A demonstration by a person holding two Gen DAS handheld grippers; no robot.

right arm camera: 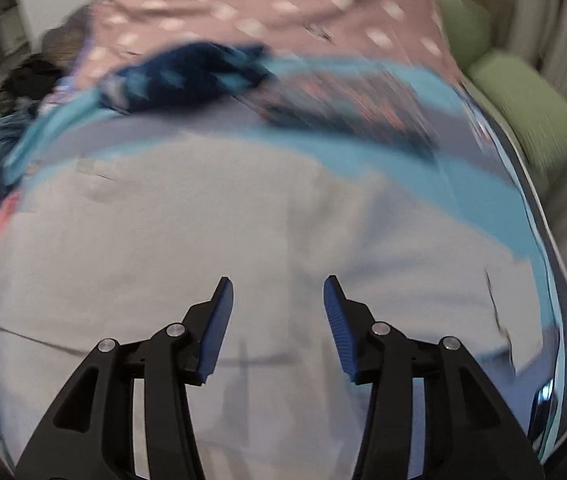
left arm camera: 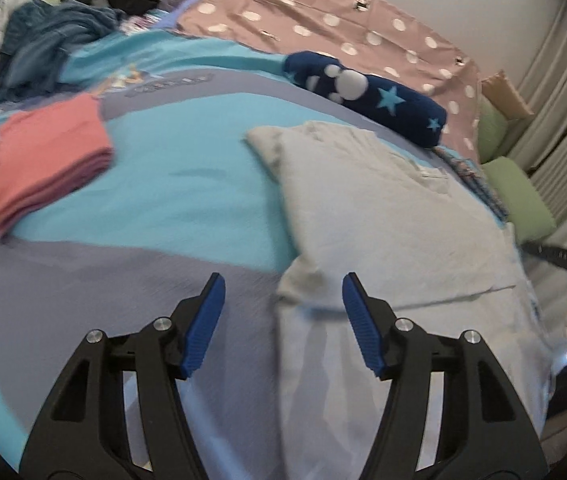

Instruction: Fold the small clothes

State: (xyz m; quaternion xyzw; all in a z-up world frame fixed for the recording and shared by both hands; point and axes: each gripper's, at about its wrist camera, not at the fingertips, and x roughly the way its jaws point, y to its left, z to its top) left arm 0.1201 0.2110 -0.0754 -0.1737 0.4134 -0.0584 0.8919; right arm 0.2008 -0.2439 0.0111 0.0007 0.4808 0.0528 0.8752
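Grey shirt lies part-folded on the bed; left gripper and right gripper hover open, empty, best pinching hem corners evenly.

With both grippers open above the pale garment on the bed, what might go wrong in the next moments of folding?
1. The left gripper is open at the corner of the pale grey garment; closing there may also pinch the bedspread underneath.
2. The right gripper hovers open over the garment's middle, not an edge, so a grasp may bunch the fabric.
3. A wide sweep may disturb the folded pink stack.
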